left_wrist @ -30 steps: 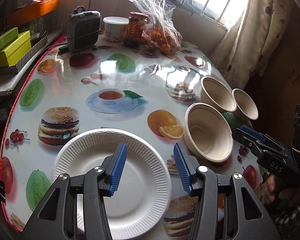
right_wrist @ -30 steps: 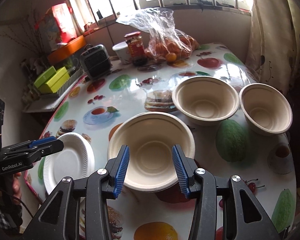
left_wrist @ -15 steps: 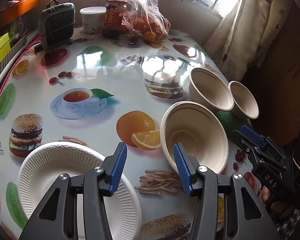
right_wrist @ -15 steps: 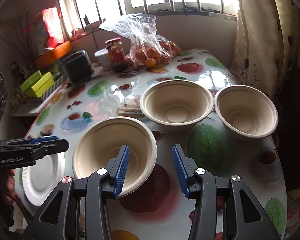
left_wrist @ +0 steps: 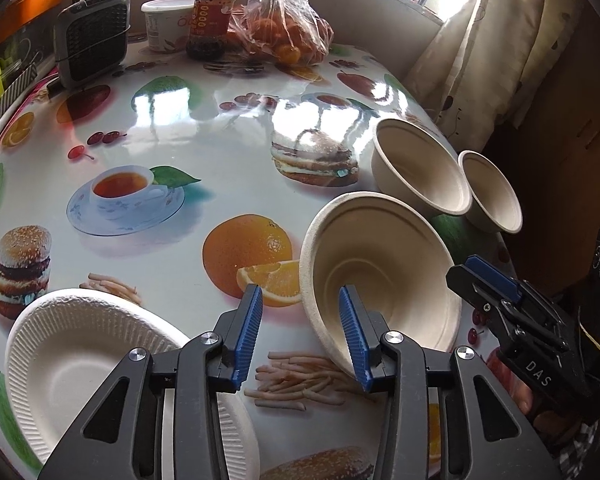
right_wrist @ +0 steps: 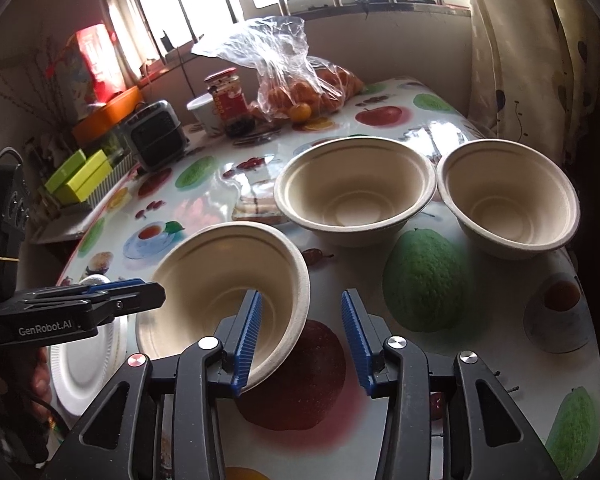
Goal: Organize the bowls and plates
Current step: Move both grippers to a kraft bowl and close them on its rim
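Three beige paper bowls and a white paper plate (left_wrist: pixel 80 364) sit on a round table. The nearest bowl (left_wrist: pixel 380 276) is in front of both grippers; it also shows in the right wrist view (right_wrist: pixel 228 280). My left gripper (left_wrist: pixel 300 338) is open, its right finger over this bowl's near rim. My right gripper (right_wrist: pixel 302 340) is open, its left finger at the bowl's right rim. The middle bowl (right_wrist: pixel 354 188) and the far bowl (right_wrist: pixel 508 196) stand behind. The plate (right_wrist: pixel 88 360) lies left of the near bowl.
The table (left_wrist: pixel 172 128) has a glossy fruit-and-burger print. At its far side stand a small heater (left_wrist: pixel 92 36), a white tub (left_wrist: pixel 166 24), a jar (left_wrist: pixel 212 16) and a bag of oranges (left_wrist: pixel 288 28). A curtain (left_wrist: pixel 480 60) hangs at the right.
My left gripper has moved right from over the plate to the near bowl's left rim. My right gripper has shifted right, so the bowl now sits at its left finger. Both stay open.
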The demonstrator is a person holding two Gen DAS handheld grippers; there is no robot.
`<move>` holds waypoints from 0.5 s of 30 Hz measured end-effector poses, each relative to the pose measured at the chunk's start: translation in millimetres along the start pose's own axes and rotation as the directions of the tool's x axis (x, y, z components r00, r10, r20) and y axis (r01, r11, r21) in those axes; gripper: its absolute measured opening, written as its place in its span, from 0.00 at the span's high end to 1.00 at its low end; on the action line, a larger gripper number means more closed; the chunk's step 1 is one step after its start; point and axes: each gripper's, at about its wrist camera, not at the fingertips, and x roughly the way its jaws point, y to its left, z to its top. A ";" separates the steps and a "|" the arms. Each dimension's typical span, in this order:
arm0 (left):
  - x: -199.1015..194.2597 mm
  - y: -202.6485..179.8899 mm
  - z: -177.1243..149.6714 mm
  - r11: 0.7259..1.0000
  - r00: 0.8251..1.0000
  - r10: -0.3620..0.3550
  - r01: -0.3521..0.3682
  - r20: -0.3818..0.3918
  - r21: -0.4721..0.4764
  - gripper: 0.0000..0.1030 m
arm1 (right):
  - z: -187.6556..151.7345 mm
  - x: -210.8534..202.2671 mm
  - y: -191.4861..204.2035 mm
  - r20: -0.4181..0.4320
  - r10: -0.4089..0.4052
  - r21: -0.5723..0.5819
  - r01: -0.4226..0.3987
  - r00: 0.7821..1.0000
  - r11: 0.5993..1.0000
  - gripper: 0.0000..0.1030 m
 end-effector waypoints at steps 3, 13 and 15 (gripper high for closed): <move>3.0 0.2 0.6 1.000 1.000 -0.004 0.004 -0.006 -0.001 0.66 | -0.7 2.6 -2.2 -0.005 0.010 0.016 -0.010 1.000 1.000 0.72; 6.6 2.8 1.9 1.000 1.000 -0.011 0.011 -0.009 -0.013 0.76 | 0.4 9.2 -1.0 -0.022 0.025 0.018 -0.025 0.999 1.000 0.79; 7.7 3.1 2.3 1.000 1.000 -0.012 0.012 -0.011 -0.015 0.78 | 0.8 9.8 -0.9 -0.023 0.025 0.019 -0.025 0.999 1.000 0.79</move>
